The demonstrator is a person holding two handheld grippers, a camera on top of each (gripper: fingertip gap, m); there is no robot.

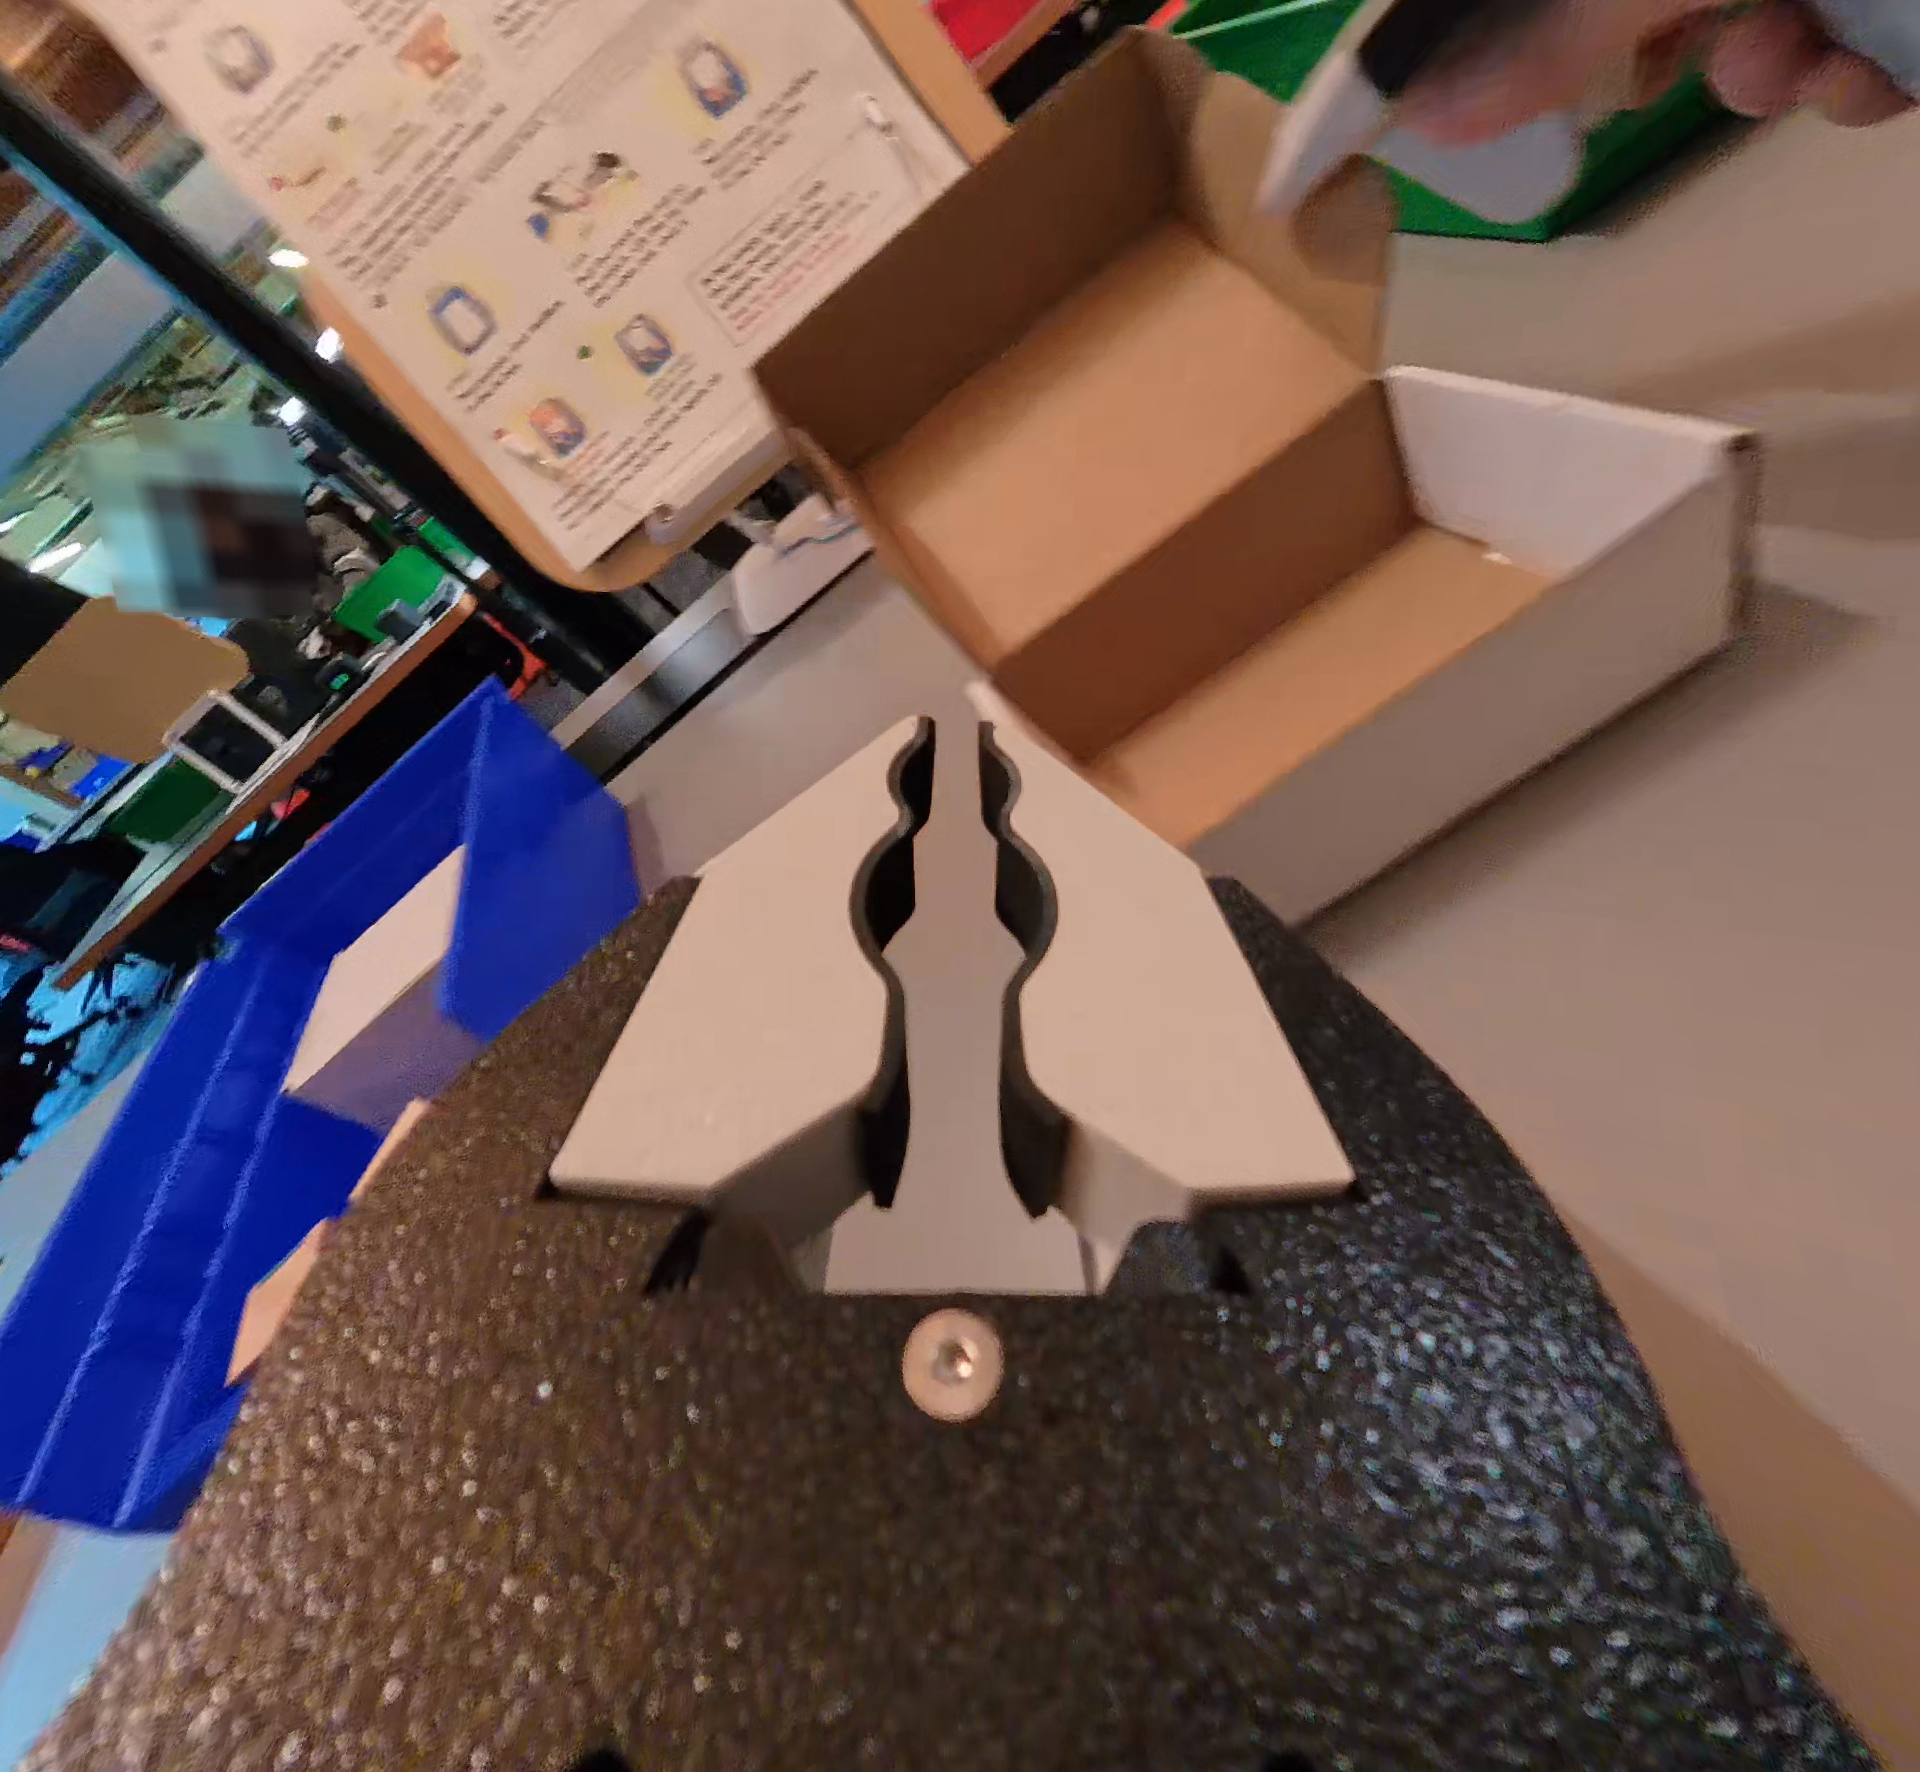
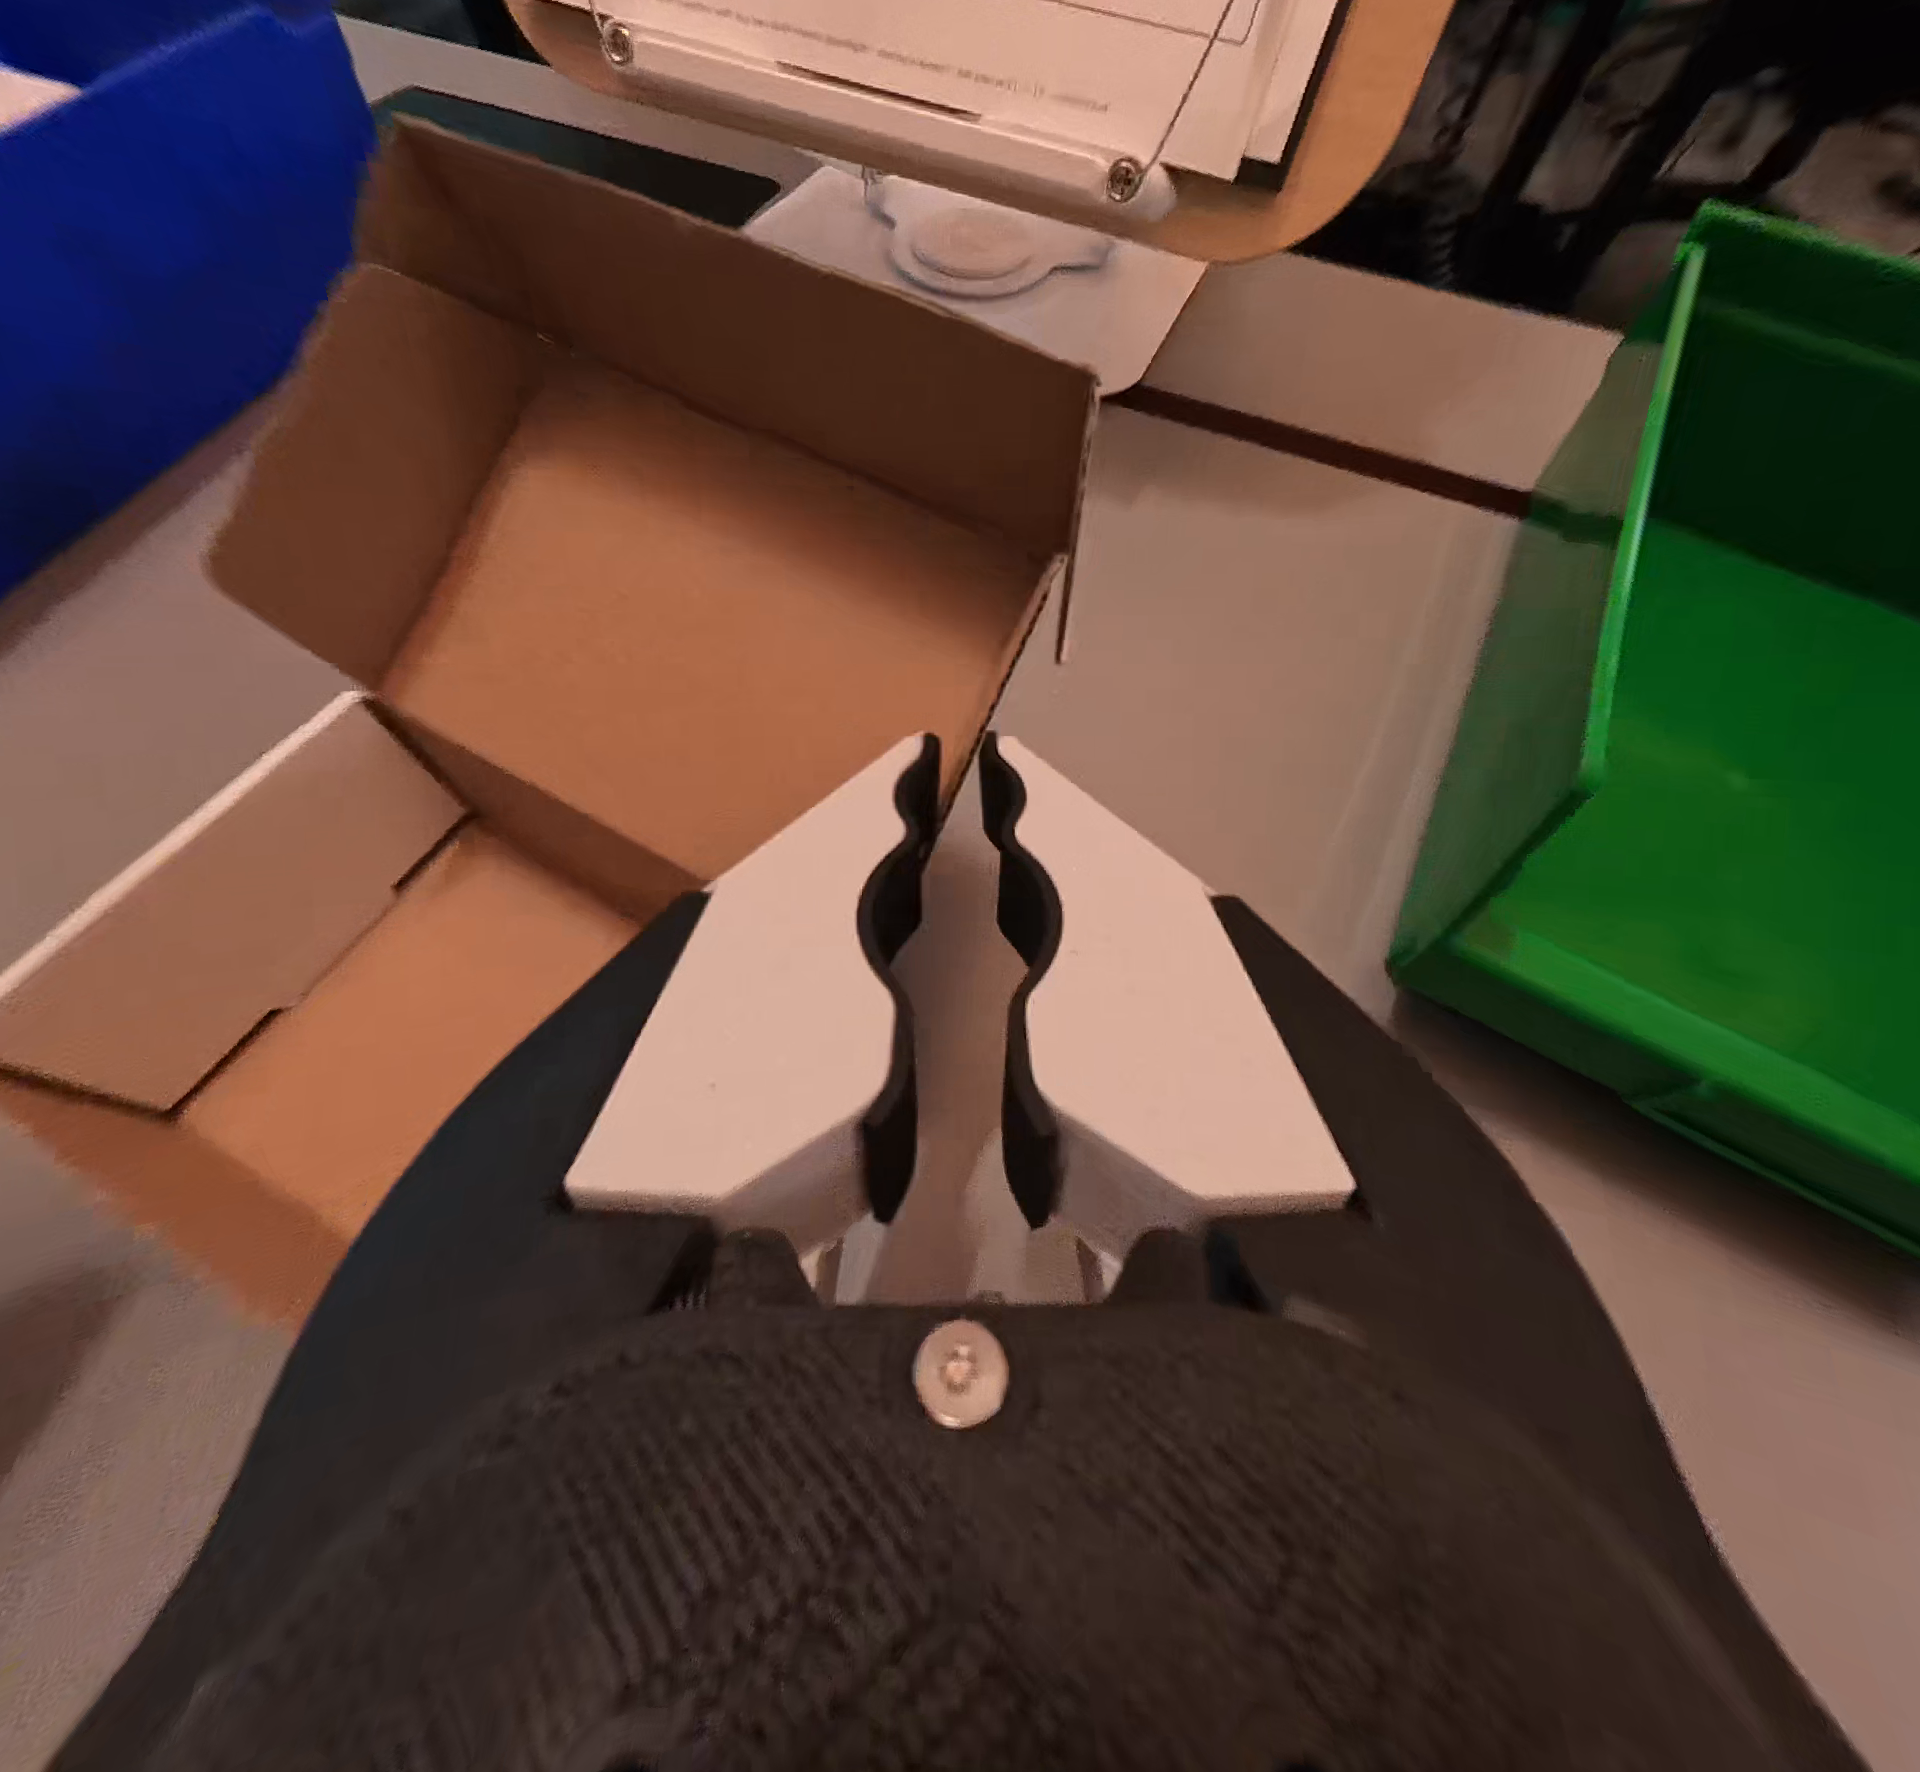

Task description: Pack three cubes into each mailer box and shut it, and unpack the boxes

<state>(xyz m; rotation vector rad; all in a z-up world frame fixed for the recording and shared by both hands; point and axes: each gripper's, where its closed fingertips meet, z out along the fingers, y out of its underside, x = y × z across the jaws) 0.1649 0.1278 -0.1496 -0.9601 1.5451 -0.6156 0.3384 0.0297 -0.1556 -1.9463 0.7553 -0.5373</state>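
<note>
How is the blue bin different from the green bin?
The blue bin sits left of the open mailer box; the green bin sits right of it. The blue bin has something pale inside, while the green bin's visible inside looks empty. Both are plastic bins on the same table.

The open brown-and-white cardboard mailer box (image 2: 582,579) is flanked by a blue plastic bin (image 2: 156,268) and a green plastic bin (image 2: 1714,735); bare grey tabletop (image 2: 1278,683) is left between.
</note>
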